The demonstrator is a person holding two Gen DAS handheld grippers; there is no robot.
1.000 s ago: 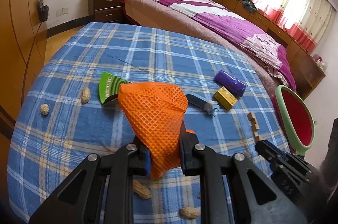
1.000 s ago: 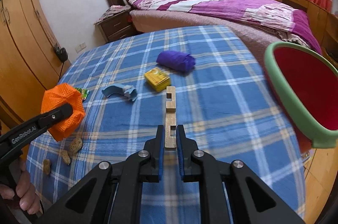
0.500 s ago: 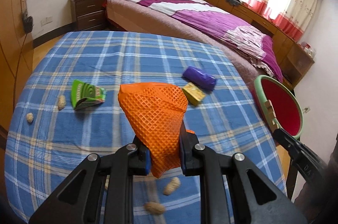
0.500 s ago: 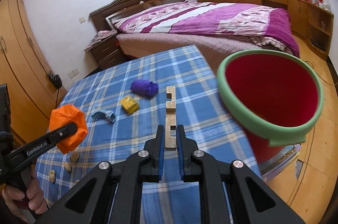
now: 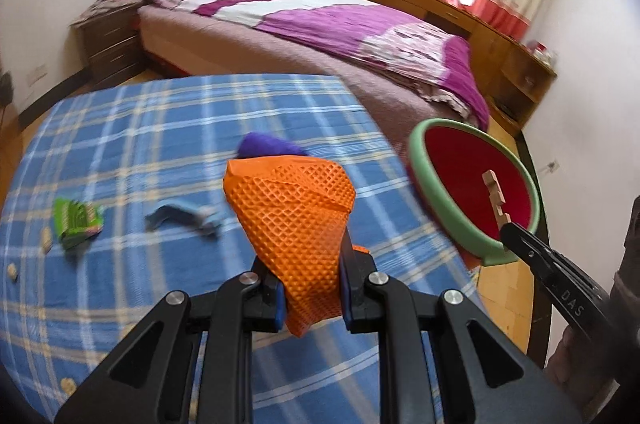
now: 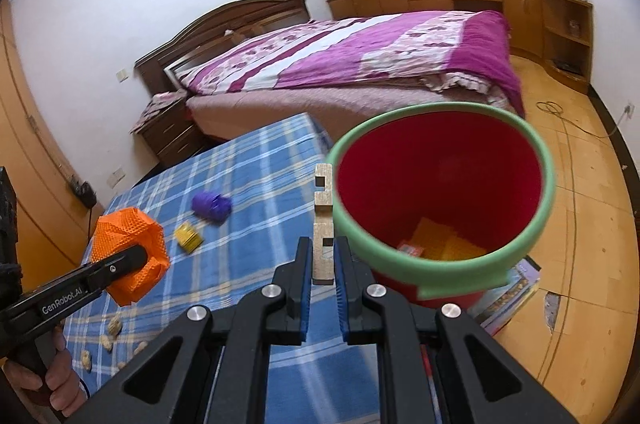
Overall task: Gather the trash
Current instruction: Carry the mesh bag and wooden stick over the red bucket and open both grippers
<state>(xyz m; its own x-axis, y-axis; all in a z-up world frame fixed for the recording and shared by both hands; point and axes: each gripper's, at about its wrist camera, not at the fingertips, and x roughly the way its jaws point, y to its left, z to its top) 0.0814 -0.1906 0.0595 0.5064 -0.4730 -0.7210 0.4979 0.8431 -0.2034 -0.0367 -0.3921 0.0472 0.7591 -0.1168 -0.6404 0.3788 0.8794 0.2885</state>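
Two claws are seen, each clamped on one piece of trash. The left claw [image 5: 312, 298] is closed on an orange mesh wrapper [image 5: 294, 220], which hides part of the purple bundle [image 5: 266, 146] just beyond it. The right claw [image 6: 322, 278] is shut tight on a notched wooden strip [image 6: 323, 224], held upright beside the rim of one red bin [image 6: 440, 276] just ahead to its right. Left of the claws, on the checked worktop [image 6: 256, 192], lie one yellow box [image 6: 188, 236], one green packet [image 5: 78, 222], one blurred blue scrap [image 5: 182, 218] and several peanuts [image 6: 114, 326]. The bin's contents are hard to make out.
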